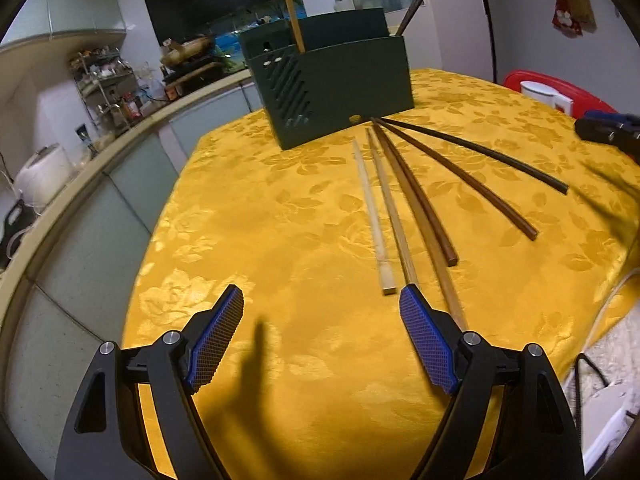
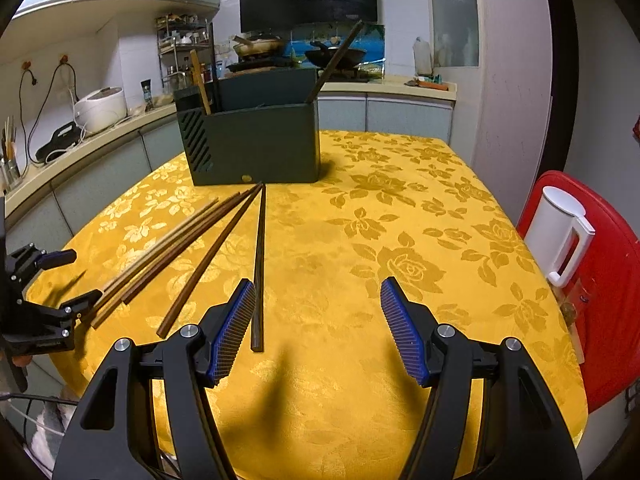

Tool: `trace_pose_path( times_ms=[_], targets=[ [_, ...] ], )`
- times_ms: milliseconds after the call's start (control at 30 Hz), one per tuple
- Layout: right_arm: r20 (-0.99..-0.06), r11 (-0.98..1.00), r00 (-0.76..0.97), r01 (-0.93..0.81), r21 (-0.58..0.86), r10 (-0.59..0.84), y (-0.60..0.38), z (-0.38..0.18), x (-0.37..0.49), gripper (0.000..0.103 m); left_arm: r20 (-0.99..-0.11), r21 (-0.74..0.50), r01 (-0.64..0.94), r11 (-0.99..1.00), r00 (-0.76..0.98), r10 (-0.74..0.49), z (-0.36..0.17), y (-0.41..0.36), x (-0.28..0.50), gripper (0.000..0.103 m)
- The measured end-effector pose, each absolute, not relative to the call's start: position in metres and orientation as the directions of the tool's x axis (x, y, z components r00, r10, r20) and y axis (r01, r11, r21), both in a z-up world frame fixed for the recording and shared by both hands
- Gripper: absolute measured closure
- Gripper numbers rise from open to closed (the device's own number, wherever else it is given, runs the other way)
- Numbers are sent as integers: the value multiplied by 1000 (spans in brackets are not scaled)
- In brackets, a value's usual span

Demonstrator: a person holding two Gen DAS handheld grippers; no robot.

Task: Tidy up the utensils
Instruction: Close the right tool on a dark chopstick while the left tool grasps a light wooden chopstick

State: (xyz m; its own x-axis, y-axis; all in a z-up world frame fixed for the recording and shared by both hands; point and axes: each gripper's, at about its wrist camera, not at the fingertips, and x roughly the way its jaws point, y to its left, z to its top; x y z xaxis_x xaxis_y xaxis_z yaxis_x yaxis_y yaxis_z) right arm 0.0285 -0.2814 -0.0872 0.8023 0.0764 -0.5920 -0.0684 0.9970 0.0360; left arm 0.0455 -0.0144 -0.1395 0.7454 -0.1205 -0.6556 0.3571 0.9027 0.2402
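Well, chopsticks (image 2: 259,264) mid-table, R side (image 2: 460,240) bare

No readable text, labels, brand names or numbers appear in either view. A small round gold emblem (image 2: 246,178) sits low on the front of the dark green utensil box (image 2: 256,144), at the centre of the frame, but it is too small to make out. A red hanging ornament (image 1: 567,16), upper right of the left view, shows only blurred markings.
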Motion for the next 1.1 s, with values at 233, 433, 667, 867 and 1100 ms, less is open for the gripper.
trace_pose_path(
  times_ms=[233, 433, 667, 867, 1100],
  targets=[
    [-629, 991, 768, -134, 23, 119, -268, -101, 31, 40, -655, 213, 353, 911, 743, -134, -142, -20, 50, 26],
    [-652, 981, 743, -194, 4, 150, -257, -111, 32, 46, -670, 145, 355, 923, 722, -172, -142, -19, 59, 49],
    [-677, 977, 718, -213, 7, 161, -249, -124, 37, 59, -682, 56, 367, 928, 693, -233, -143, -18, 67, 67],
    [-662, 975, 728, -222, 20, 179, -247, -125, 39, 77, -671, 50, 382, 923, 697, -252, -144, -24, 65, 83],
    [-656, 972, 732, -233, 11, 183, -243, -125, 38, 88, -658, 94, 398, 913, 712, -243, -145, -32, 58, 96]
  ],
)
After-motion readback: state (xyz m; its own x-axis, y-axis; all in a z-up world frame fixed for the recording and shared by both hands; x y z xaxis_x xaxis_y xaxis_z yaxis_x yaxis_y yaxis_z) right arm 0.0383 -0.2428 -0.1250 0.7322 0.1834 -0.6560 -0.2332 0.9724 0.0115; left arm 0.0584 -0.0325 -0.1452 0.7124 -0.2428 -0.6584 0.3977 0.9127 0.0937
